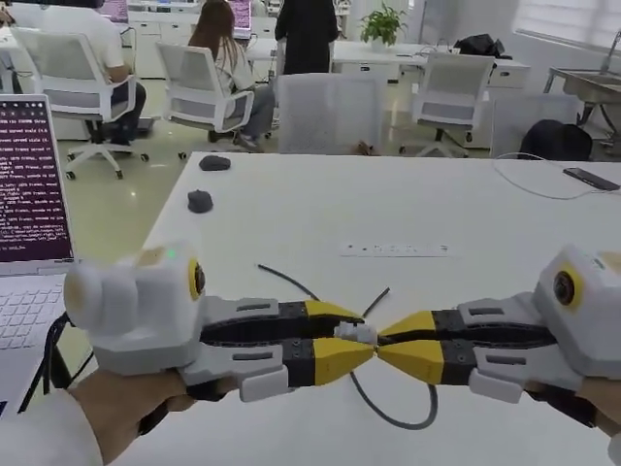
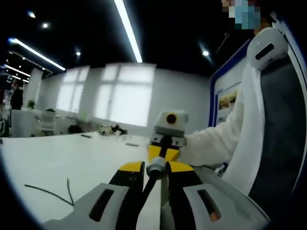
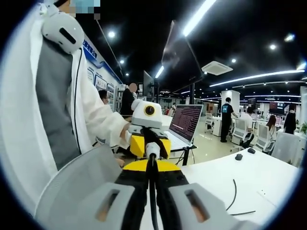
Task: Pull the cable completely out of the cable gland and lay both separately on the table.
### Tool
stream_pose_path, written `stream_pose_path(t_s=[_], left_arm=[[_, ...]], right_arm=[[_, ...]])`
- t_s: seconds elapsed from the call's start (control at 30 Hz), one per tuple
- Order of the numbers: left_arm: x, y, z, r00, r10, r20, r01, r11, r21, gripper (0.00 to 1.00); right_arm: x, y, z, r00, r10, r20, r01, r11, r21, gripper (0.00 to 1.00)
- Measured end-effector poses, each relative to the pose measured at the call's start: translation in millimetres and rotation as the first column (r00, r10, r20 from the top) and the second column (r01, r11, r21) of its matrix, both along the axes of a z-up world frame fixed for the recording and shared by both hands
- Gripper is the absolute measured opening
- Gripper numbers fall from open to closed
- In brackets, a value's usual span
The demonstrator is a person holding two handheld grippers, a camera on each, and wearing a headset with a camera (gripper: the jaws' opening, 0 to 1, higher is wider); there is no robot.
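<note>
Gland (image 1: 355,333) — clamped in the tips of left gripper (image 1: 365,336), held above table (image 1: 437,204)
Cable (image 1: 393,419) — threaded through gland, pinched between the jaws of right gripper (image 1: 382,347), which meets left tip to tip; slack loops onto table beneath both

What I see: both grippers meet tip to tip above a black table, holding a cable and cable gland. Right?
No: the table is white, as the head view shows. The left gripper and right gripper do meet tip to tip above it, holding the cable and cable gland.
</note>
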State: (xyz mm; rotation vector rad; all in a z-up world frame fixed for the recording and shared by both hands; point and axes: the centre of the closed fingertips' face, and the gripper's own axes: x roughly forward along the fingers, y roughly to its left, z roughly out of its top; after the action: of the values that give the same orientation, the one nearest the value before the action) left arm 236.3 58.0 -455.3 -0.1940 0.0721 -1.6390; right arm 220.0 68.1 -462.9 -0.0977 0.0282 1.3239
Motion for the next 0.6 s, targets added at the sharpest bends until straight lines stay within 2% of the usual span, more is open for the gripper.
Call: stream_pose_path(t_s=[0.07,0.37,0.4,0.6], left_arm=[[-2.6,-2.7,-1.2,1.000,-0.015,0.005,0.015,1.000,0.007,0.17],[-0.7,-4.3,-6.6,0.999,-0.023,-0.048,0.026,0.998,0.056,0.16],[-0.6,-4.0,-7.8,0.998,-0.024,-0.062,0.028,0.998,0.064,0.16],[-2.9,-2.1,-17.2,0.998,-0.017,-0.068,0.024,0.995,0.101,0.15]], right_arm=[[0.5,-1.1,-1.0,1.000,-0.002,-0.002,0.002,1.000,-0.003,0.02],[2.7,-4.0,-6.1,1.000,-0.014,-0.016,0.014,1.000,-0.010,0.02],[2.9,-3.5,-7.4,1.000,-0.012,-0.015,0.011,1.000,-0.018,0.02],[2.7,-0.9,-21.2,1.000,0.016,-0.006,-0.017,0.996,-0.093,0.02]])
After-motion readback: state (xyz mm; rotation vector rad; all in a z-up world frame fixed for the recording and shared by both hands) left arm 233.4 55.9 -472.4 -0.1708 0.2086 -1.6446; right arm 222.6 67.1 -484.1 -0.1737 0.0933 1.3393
